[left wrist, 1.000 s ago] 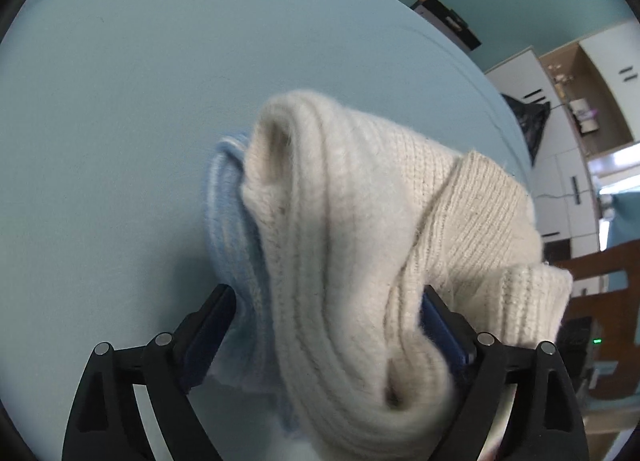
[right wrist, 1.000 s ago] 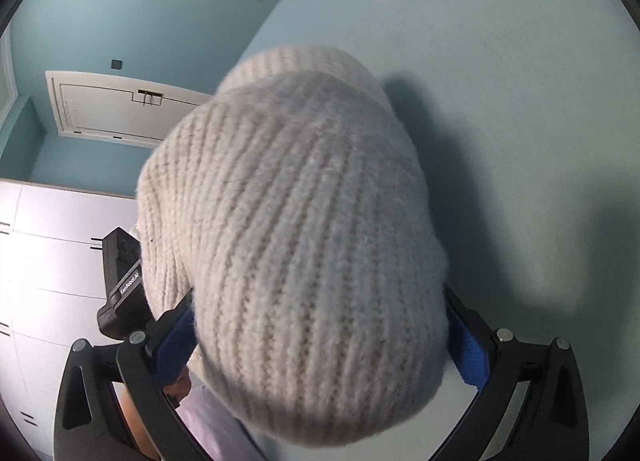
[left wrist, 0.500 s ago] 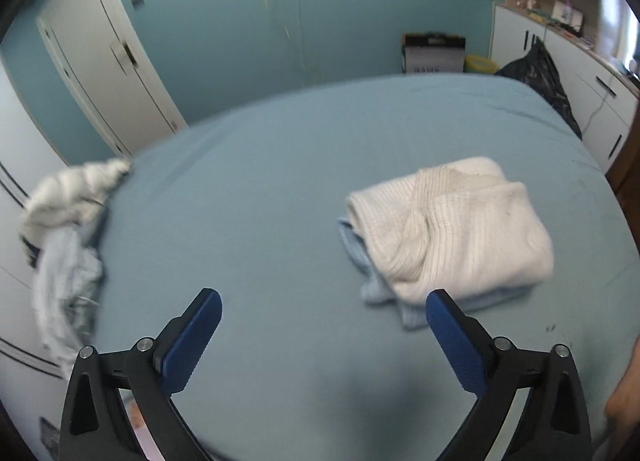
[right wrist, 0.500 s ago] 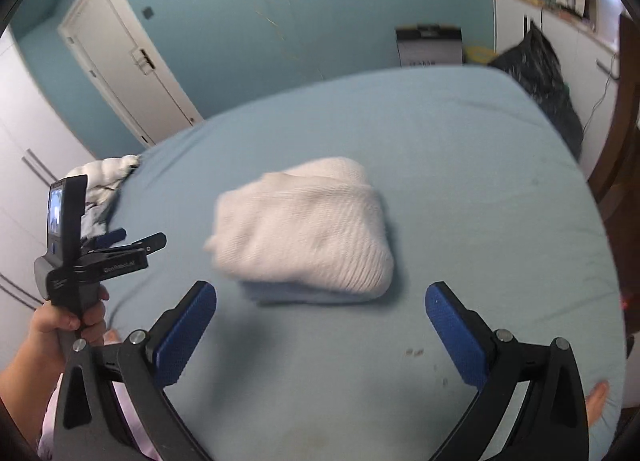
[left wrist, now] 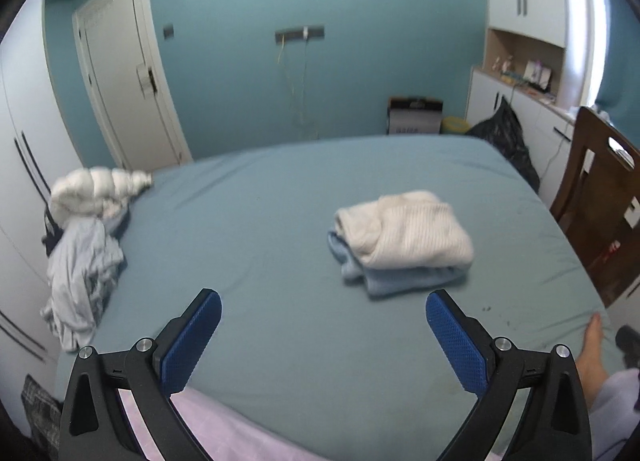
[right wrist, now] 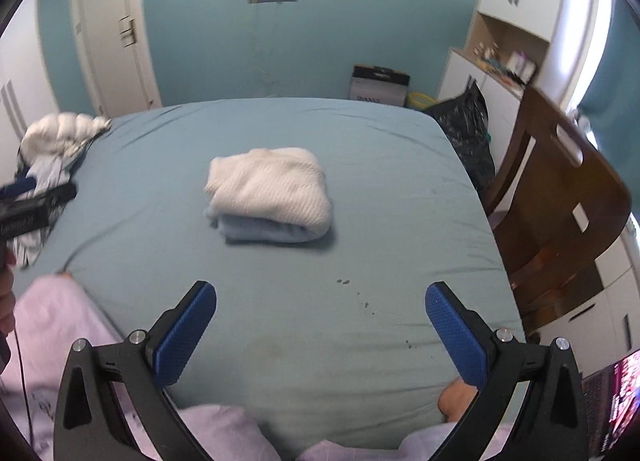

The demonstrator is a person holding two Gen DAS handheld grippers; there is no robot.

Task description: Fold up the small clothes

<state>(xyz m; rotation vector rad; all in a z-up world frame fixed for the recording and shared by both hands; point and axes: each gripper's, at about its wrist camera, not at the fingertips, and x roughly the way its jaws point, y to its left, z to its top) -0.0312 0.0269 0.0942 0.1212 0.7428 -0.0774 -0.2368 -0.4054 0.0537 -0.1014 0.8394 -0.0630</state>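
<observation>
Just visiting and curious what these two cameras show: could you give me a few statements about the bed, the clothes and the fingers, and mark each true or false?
1. A cream knitted sweater lies folded on top of a light blue garment. True.
2. The left gripper clamps the sweater. False: its fingers stand wide apart, empty.
3. A heap of unfolded clothes sits at the bed's left edge. True.
4. The right gripper holds a sock. False: nothing is between its fingers.
</observation>
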